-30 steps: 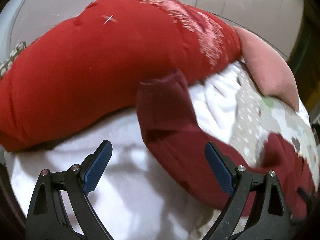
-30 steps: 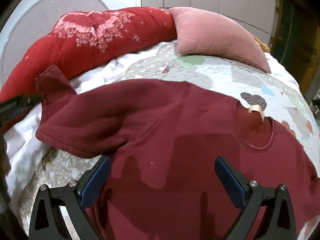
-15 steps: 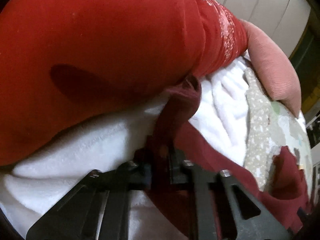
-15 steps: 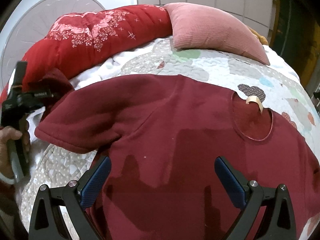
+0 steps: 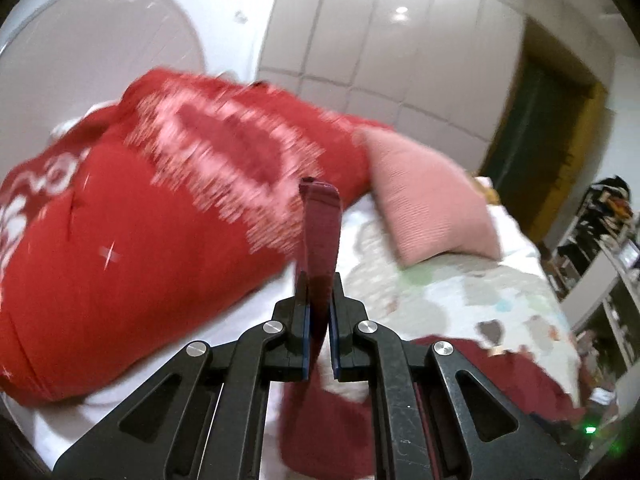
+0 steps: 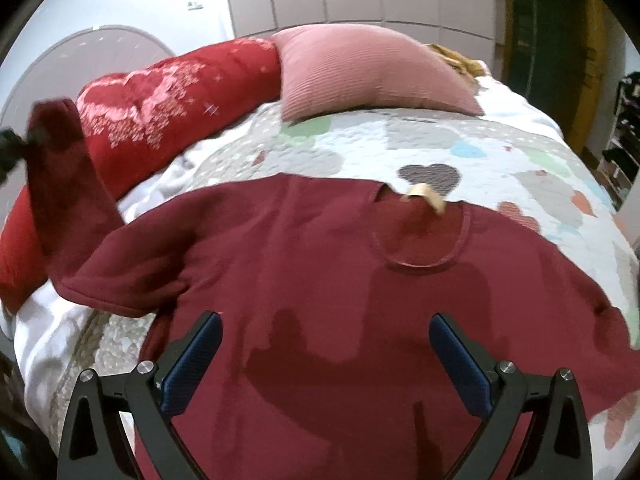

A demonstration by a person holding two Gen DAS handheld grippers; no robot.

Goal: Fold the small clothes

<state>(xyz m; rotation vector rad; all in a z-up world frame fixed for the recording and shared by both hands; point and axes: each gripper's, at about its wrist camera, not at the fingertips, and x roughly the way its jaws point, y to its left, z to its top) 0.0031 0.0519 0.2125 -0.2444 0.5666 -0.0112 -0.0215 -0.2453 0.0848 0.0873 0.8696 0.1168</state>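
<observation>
A dark red sweatshirt (image 6: 320, 280) lies flat on the patterned quilt (image 6: 400, 148), neck opening away from me. My left gripper (image 5: 318, 320) is shut on the sweatshirt's left sleeve (image 5: 320, 232) near the cuff, and the cuff stands up above the fingertips. In the right wrist view that sleeve (image 6: 60, 168) is lifted at the far left, with the left gripper (image 6: 12, 148) at the frame edge. My right gripper (image 6: 324, 360) is open and empty, just above the sweatshirt's lower body.
A long red patterned bolster (image 6: 160, 92) lies along the bed's far left side, and a pink cushion (image 6: 368, 72) lies at the head. A white blanket (image 6: 52, 328) shows at the left edge. Shelves (image 5: 608, 264) stand right of the bed.
My left gripper has closed on the sleeve by the bolster and lifted it up off the bed. My right gripper has stayed open over the sweatshirt body, edging forward.
</observation>
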